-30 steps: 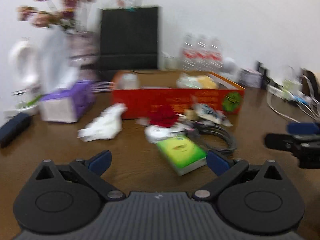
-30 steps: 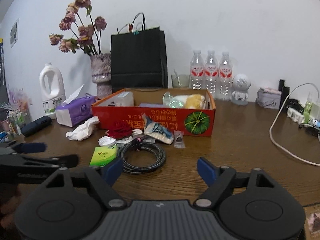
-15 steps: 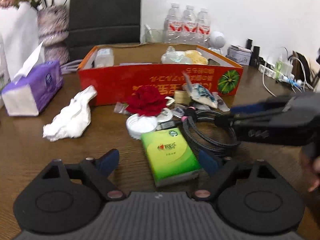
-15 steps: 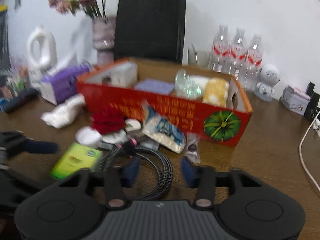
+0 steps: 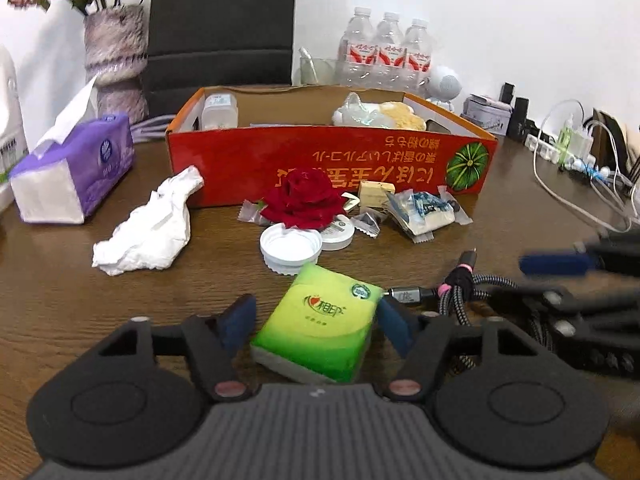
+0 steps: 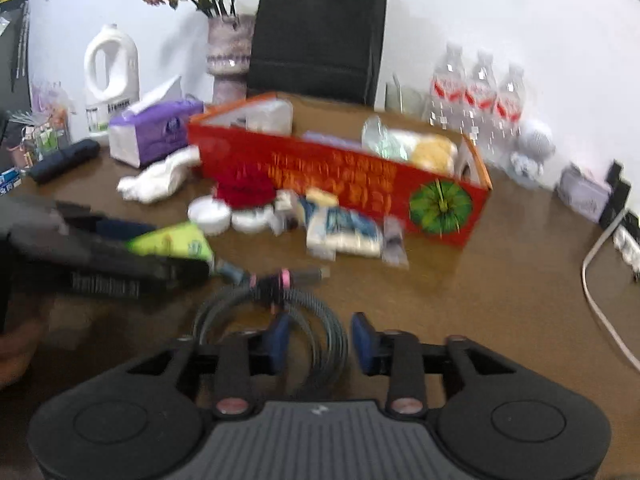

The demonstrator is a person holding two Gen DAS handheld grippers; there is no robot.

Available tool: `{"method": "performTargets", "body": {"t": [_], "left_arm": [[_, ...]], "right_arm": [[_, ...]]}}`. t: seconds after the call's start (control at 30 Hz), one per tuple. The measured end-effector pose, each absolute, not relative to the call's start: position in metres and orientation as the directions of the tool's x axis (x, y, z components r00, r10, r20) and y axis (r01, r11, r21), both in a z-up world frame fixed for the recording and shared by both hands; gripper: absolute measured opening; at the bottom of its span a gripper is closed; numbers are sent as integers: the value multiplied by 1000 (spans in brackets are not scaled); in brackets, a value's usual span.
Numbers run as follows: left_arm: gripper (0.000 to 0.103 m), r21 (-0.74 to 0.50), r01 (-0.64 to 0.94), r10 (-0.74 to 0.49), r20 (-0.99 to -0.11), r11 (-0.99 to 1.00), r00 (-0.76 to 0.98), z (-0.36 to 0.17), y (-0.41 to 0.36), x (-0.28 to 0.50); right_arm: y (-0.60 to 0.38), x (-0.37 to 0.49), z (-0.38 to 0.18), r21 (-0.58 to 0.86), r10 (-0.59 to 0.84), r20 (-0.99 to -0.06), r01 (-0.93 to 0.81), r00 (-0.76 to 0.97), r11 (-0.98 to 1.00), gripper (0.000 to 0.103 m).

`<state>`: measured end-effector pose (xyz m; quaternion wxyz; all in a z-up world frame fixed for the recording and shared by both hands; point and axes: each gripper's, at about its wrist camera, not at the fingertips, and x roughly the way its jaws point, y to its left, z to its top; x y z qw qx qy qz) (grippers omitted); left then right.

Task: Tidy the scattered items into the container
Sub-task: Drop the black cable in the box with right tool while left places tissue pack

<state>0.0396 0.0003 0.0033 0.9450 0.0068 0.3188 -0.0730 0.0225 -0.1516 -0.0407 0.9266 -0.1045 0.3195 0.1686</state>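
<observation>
The left gripper point(image 5: 316, 322) sits low in the middle of its frame with its jaws spread, and the green tissue pack point(image 5: 320, 326) lies on the table point(image 5: 60, 312) right between the two blue pads. The right pad looks to be touching the pack's edge; the left pad stands a little apart from it. Nothing is pinched yet.

The right gripper point(image 6: 320, 342) is also parted, though more narrowly, and its blue pads straddle strands of the coiled cable point(image 6: 316, 344) at the bottom centre of its view. The picture is blurred, so I cannot tell whether the pads touch the braid.

The red box point(image 5: 224, 164) stands across the upper middle, already holding a small plastic tub and some pale bundles. Just in front of it lie a red rose point(image 5: 304, 200), two white lids point(image 5: 291, 246), a snack packet point(image 5: 424, 212) and, toward the left, a crumpled tissue point(image 5: 152, 228). A purple tissue box point(image 5: 72, 172) sits at the left edge
</observation>
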Motion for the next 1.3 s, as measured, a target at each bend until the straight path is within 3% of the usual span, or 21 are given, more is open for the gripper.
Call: {"method": "performTargets", "body": {"t": [0.03,0.1,0.17,0.23,0.4,0.53,0.67,0.8,1.07,1.3], "left_arm": [[46,-29,144,-133,-599,989,790,3,0,38],[46,-38,145,-139,-594,989,792,4,1,36],[45,-36,140,-135,-588,989,798,5,2,34],[45,-33,138,-132,-568,990,812,7,3,29],[45,45,47,-18,-500,998,866,15,-7,1],[45,19,-3,10,-408,1000,913,31,-15,-48],[45,56,-111,123,-323,992,938,44,-34,-87],[45,5,-115,112,-296,993,949,58,-39,-93],[45,9,-81,81,-271,997,959,113,-22,14],[45,24,-124,125,-339,992,933,149,-1,160]], "right_arm": [[-147,28,-42,-90,250,-629,-388,736,917,40],[-141,37,-46,-86,253,-647,-398,720,913,36],[-138,36,-51,-77,257,-650,-399,715,914,23],[-140,29,-52,-54,271,-650,-399,710,916,18],[-155,8,-50,-11,230,-626,-303,745,953,15],[-170,-26,-33,-17,206,-532,-254,821,967,15],[-179,-58,-13,-38,201,-429,-240,881,970,15],[-183,-76,4,-36,211,-363,-240,907,970,15],[-182,-3,52,-5,223,-329,-238,918,971,15],[-156,134,85,-1,201,-359,-216,911,976,15]]}}
